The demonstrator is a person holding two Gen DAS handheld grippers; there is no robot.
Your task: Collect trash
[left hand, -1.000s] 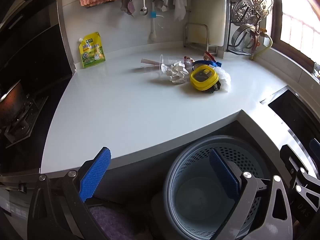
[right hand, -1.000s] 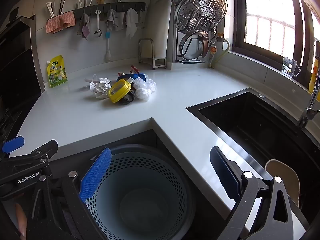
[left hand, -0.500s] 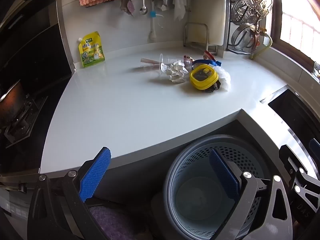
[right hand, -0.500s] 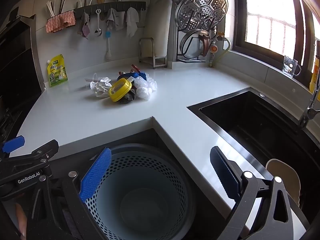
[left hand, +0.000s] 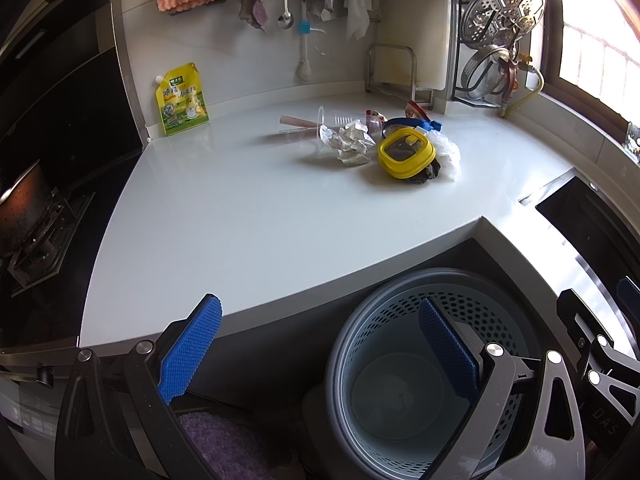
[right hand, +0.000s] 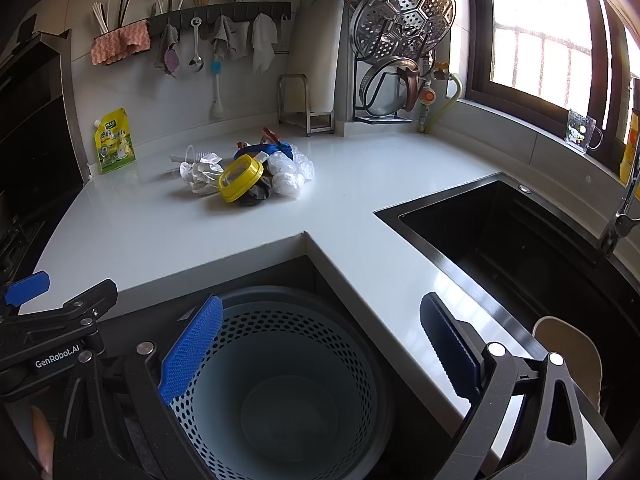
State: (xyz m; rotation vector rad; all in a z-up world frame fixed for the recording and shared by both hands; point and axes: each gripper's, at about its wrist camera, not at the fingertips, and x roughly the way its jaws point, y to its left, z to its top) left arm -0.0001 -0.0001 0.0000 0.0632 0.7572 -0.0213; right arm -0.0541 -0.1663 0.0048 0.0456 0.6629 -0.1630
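A heap of trash lies at the back of the white counter point(left hand: 248, 216): a yellow-rimmed lid point(left hand: 405, 153) point(right hand: 240, 178), crumpled white paper point(left hand: 349, 142) point(right hand: 199, 176), a clear plastic cup point(left hand: 332, 120), crinkled clear plastic point(left hand: 448, 152) point(right hand: 289, 172) and blue and red scraps. A perforated grey bin point(left hand: 400, 320) point(right hand: 304, 320) stands on the floor below the counter's inner corner and looks empty. My left gripper point(left hand: 318, 354) and right gripper point(right hand: 318, 350) are both open and empty, held above the bin, well short of the heap.
A black sink point(right hand: 520, 240) is set in the counter at the right. A yellow-green pouch point(left hand: 182, 100) leans on the back wall. A stove with a pan point(left hand: 24, 208) is at the left. Racks, cloths and utensils hang behind the heap.
Both views have barely shifted; the grippers stay open over the bin and the heap has not moved.
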